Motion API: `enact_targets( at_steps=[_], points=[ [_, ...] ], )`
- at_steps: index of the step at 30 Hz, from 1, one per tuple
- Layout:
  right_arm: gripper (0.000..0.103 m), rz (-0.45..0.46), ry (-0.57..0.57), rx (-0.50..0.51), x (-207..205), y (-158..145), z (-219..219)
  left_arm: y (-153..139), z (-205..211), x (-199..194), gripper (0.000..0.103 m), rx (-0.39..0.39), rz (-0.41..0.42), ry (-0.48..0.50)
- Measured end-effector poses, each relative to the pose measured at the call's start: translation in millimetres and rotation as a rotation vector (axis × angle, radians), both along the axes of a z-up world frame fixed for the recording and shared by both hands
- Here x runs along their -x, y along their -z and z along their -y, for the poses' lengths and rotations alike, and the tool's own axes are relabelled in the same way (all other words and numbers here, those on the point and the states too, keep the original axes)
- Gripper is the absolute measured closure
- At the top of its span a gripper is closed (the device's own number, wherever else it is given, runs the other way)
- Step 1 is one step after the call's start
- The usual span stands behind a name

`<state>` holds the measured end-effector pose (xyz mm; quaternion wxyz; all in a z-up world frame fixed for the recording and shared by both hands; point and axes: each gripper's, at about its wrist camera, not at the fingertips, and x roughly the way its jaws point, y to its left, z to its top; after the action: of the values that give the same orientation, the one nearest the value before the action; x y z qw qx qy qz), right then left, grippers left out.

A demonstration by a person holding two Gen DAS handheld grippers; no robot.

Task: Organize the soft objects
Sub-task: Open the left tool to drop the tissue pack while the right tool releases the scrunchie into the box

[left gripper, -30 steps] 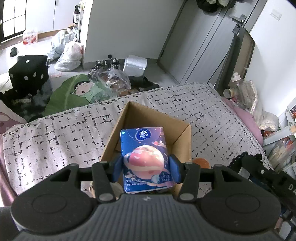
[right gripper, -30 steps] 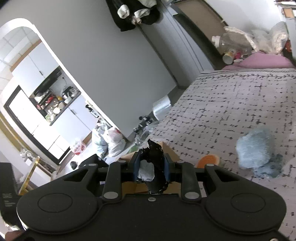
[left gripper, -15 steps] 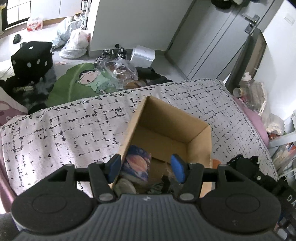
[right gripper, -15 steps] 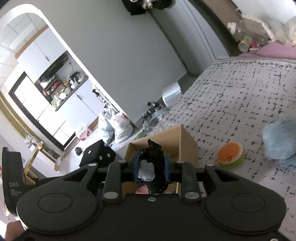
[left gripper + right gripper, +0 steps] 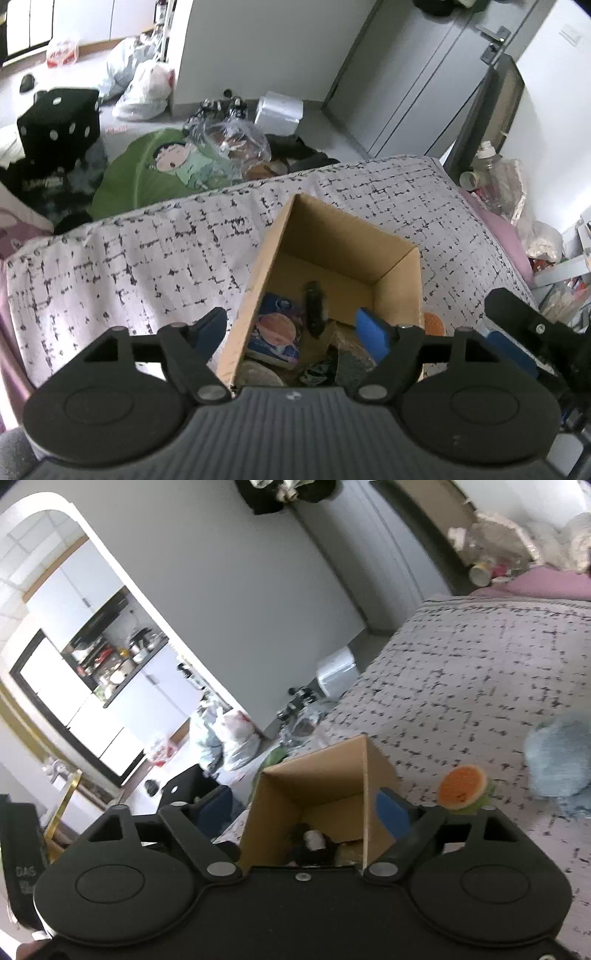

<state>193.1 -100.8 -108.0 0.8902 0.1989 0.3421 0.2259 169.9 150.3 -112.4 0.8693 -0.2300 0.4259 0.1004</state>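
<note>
An open cardboard box (image 5: 397, 284) stands on the patterned bedspread (image 5: 147, 266). A blue tissue pack (image 5: 275, 332) with a planet print lies inside it, and a black soft item (image 5: 314, 308) is beside the pack. My left gripper (image 5: 291, 330) hovers over the box's near side with its jaws opening and nothing gripped. My right gripper (image 5: 304, 810) hangs over the box (image 5: 314, 775) too, jaws opening and empty; the black item with a white patch (image 5: 312, 843) lies below it. An orange burger-like toy (image 5: 461, 786) and a pale blue fluffy toy (image 5: 557, 760) rest on the bed right of the box.
Beyond the bed's far edge the floor holds a black dice cushion (image 5: 59, 122), a green cartoon cushion (image 5: 155, 166) and plastic bags (image 5: 144, 92). A pink pillow (image 5: 498, 229) and bottles line the right side. The right gripper's body (image 5: 517, 332) sits close to the box's right.
My left gripper let go of the tissue pack, which dropped into the box, and its jaws spread wider. My right gripper released the black item into the box and shifted over it.
</note>
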Motion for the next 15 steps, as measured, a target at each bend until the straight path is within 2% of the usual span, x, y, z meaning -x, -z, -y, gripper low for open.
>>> enact_targets(
  at_steps=[10, 15],
  points=[
    [0.005, -0.038, 0.089, 0.064, 6.6, -5.7, 27.3, -13.4, 14.6, 7.0, 0.025, -0.046, 0.017, 0.014],
    [0.003, -0.055, 0.105, 0.04, 8.6, -10.8, 47.1, -22.2, 31.9, 6.6, 0.024, -0.068, 0.03, 0.047]
  ],
)
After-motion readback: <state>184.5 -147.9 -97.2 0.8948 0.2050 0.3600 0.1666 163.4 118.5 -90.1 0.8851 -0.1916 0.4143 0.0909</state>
